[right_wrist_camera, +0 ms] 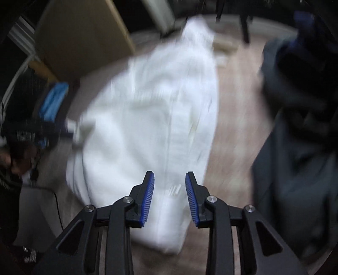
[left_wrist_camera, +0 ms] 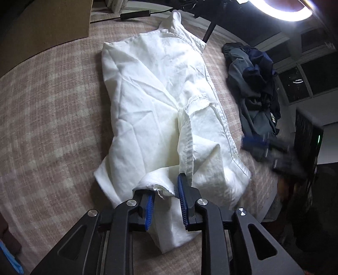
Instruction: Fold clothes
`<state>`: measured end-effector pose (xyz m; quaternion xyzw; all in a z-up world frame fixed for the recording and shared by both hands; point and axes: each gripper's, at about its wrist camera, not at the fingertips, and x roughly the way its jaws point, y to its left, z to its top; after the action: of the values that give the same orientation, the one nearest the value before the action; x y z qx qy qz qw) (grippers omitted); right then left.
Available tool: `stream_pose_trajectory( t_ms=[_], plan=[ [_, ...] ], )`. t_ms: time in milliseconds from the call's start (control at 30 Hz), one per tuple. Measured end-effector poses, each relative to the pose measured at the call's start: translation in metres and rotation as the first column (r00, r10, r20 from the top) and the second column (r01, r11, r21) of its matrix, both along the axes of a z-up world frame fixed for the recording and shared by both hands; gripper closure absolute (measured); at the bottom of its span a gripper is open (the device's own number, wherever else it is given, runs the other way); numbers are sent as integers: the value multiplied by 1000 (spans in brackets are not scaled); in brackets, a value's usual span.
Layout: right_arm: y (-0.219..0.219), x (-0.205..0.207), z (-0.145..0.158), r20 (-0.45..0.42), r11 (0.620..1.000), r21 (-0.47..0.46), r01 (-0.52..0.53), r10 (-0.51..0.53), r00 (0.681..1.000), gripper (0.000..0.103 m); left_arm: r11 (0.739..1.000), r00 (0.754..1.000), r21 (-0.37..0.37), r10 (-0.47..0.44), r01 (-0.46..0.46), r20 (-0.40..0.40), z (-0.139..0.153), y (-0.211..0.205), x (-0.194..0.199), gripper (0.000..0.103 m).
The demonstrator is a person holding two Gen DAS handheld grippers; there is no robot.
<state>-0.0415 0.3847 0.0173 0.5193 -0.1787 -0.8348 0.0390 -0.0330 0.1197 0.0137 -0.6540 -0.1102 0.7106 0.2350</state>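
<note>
A white shirt [left_wrist_camera: 160, 101] lies lengthwise on a checked beige bedcover [left_wrist_camera: 52, 110], sleeves folded in over the body. My left gripper [left_wrist_camera: 165, 189] is open at the shirt's near hem, with a rolled bit of white cloth lying between its blue pads [left_wrist_camera: 182, 196]. In the blurred right wrist view the shirt [right_wrist_camera: 152, 110] fills the middle. My right gripper [right_wrist_camera: 170, 179] is open and empty just above the shirt's near end. It also shows blurred at the right in the left wrist view [left_wrist_camera: 255, 143].
A heap of dark grey and navy clothes [left_wrist_camera: 253, 82] lies right of the shirt, also in the right wrist view [right_wrist_camera: 295, 127]. A cardboard panel [left_wrist_camera: 42, 25] stands at the far left. A ring light [left_wrist_camera: 281, 8] glows at the top right.
</note>
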Motion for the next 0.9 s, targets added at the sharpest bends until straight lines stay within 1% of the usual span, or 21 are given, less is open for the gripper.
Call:
stream_pose_trajectory(
  t_ms=[67,133,233,267,300,333,367,400,433,467,500,533,567,600,667,700,733,833,867,900],
  plan=[
    [6,-20,4,-38,999,23,-47,48,998,49,1000,1000,7,8,-8,14,0,-3,2,82],
    [5,-43,-3,-33,993,80,-85,88,996,49,1000,999,10,16,-16,35,-1,-6,1,82],
    [-7,-66,-23,6,978,121,-169,169,986,49,999,998,33,16,-18,64,-3,-11,-1,81],
    [-12,-70,-28,12,972,132,-196,196,981,53,999,997,34,18,-21,79,-4,-11,-3,81],
    [-17,-70,-32,12,964,144,-222,223,975,60,999,995,37,22,-25,94,-6,-12,-6,81],
    [-21,-69,-34,3,958,158,-239,241,970,74,998,994,45,30,-34,104,-5,-14,-9,81],
    [-23,-67,-34,-6,958,148,-246,249,968,89,998,993,52,38,-44,113,-5,-16,-11,81],
    [-21,-66,-34,-9,962,127,-242,245,970,89,996,992,63,48,-56,118,-3,-19,-14,81],
    [-19,-65,-34,-12,966,116,-233,236,972,93,993,992,88,65,-75,107,2,-25,-15,79],
    [-16,-64,-34,-14,968,103,-229,231,973,94,990,992,106,81,-91,98,5,-32,-15,76],
    [-13,-63,-35,-16,970,91,-224,227,974,95,988,991,104,104,-112,80,9,-40,-14,65],
    [-11,-63,-35,-16,972,80,-219,221,975,95,986,990,96,128,-133,57,13,-48,-13,47],
    [-9,-62,-35,-14,974,72,-213,215,977,95,986,988,68,152,-153,18,18,-56,-11,42],
    [-8,-62,-35,-13,977,64,-205,206,978,95,985,985,46,170,-169,-23,23,-63,-8,42],
    [-8,-62,-35,-15,982,49,-184,185,983,95,987,980,41,159,-155,-121,39,-74,6,42],
    [-8,-62,-34,-19,984,41,-173,174,985,95,991,978,34,136,-132,-159,44,-72,13,41],
    [-7,-61,-32,-25,986,30,-161,162,986,95,994,977,8,109,-109,-186,46,-67,21,41],
    [-1,-56,-23,-51,993,4,-117,117,992,95,999,982,-40,27,-35,-187,35,-43,31,41],
    [1,-53,-19,-57,995,2,-101,101,993,95,998,981,-63,12,-25,-193,28,-35,32,41],
    [3,-51,-16,-61,996,6,-84,84,995,96,996,980,-86,-3,-15,-199,22,-27,34,44]
  ],
)
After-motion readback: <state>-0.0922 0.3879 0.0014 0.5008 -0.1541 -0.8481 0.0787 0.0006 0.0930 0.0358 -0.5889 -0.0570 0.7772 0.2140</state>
